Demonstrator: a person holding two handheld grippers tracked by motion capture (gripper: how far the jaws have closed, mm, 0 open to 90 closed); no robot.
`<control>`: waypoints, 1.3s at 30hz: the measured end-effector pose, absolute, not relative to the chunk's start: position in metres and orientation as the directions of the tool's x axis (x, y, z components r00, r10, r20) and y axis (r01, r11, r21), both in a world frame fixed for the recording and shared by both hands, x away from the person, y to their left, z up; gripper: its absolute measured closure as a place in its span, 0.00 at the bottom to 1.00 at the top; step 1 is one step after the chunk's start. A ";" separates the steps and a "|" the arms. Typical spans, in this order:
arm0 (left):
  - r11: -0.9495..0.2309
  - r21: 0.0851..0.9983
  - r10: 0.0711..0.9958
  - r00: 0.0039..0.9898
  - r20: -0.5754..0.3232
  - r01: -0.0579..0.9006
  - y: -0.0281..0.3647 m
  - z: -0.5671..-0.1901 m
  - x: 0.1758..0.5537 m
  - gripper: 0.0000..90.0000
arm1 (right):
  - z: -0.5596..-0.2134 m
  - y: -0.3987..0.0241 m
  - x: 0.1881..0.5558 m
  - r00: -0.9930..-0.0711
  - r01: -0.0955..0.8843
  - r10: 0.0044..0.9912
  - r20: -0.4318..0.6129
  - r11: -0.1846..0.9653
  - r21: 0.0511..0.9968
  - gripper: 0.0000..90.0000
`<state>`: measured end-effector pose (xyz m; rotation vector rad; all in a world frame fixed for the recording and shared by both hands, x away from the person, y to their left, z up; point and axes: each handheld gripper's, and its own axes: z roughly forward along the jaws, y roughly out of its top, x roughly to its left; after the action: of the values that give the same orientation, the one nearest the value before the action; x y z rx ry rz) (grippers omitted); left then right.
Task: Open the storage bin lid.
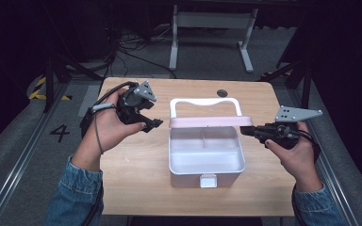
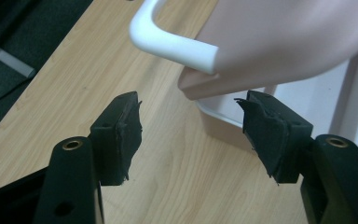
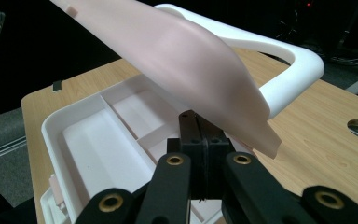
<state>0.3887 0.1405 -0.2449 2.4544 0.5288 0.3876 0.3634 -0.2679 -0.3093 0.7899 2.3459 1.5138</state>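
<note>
The lid (image 1: 210,120) is propped from the right by the right gripper (image 1: 246,131), jaws pressed together. The left gripper (image 1: 152,125) is held wide apart. The lid could be dropped if it slips.

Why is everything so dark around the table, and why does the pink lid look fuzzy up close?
In the high view, light falls on the table while the floor behind fades to black. In the right gripper view, the lid sits very near the camera, so it looks soft and smeared. In the left gripper view, the white handle has a bright shine, and the lid's edges are blurry too.
</note>
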 end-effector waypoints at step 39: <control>-0.646 0.760 0.412 0.871 0.269 0.071 0.118 -0.251 0.393 0.76 | -0.313 -0.290 0.355 -0.791 0.320 0.603 0.102 0.266 0.909 1.00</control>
<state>0.3931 0.1181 -0.2508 2.2328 0.3473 0.5426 0.3548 -0.2901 -0.3134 0.8528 2.2743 1.5354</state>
